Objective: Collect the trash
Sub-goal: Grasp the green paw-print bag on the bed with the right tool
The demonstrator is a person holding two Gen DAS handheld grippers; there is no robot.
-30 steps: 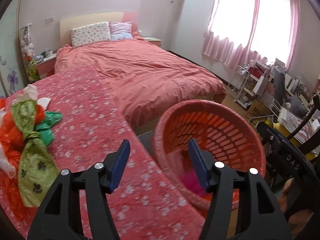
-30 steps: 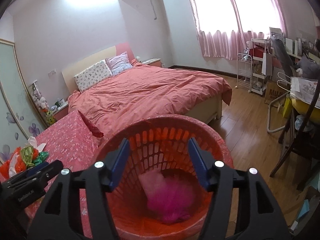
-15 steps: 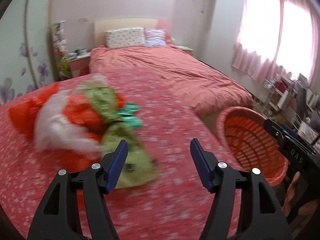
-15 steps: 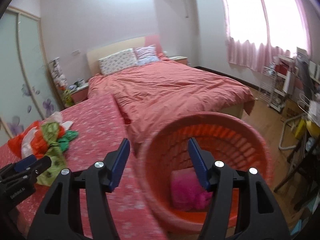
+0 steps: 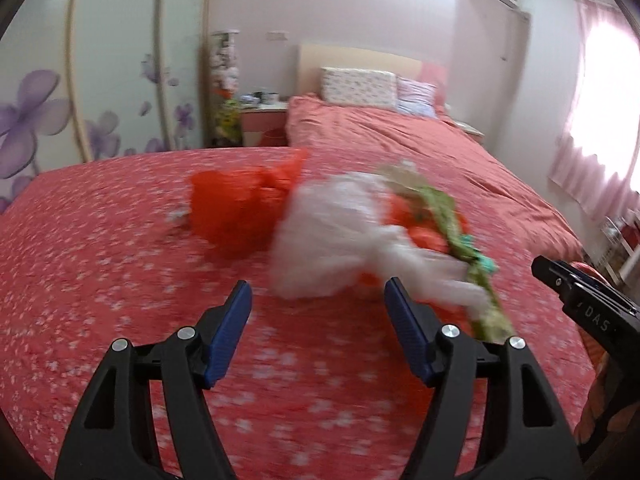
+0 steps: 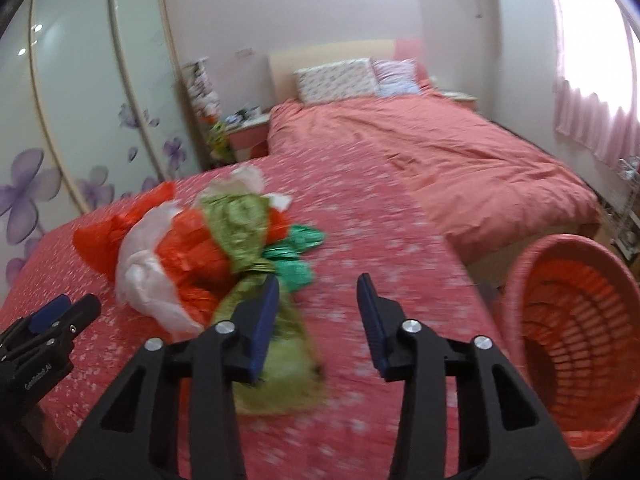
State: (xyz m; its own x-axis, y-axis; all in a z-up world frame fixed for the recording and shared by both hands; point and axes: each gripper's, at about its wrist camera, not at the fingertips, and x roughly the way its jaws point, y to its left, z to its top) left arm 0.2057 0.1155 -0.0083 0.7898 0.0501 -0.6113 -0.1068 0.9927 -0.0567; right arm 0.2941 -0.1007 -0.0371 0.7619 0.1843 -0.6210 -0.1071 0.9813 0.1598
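Observation:
A heap of crumpled plastic bags lies on the red flowered cloth point(image 5: 100, 264): an orange bag point(image 5: 236, 216), a white bag point(image 5: 332, 240), an olive-green bag point(image 6: 240, 216) and a bright green bag point(image 6: 296, 256). My left gripper point(image 5: 318, 316) hovers just in front of the white bag, its jaws opening, nothing between them. My right gripper point(image 6: 316, 308) is over the cloth beside the olive-green bag, its jaws closing on nothing. The orange basket point(image 6: 576, 320) stands at the right, off the cloth's edge.
A bed with a salmon quilt point(image 6: 460, 160) and pillows point(image 6: 336, 80) lies beyond. Wardrobe doors with purple flowers point(image 6: 80, 120) line the left wall. A nightstand point(image 5: 264, 120) stands by the bed. Pink curtains point(image 6: 600, 128) hang at the right.
Both views have swung left from the orange basket to the bag heap. The left jaws stand slightly wider. The right jaws have narrowed.

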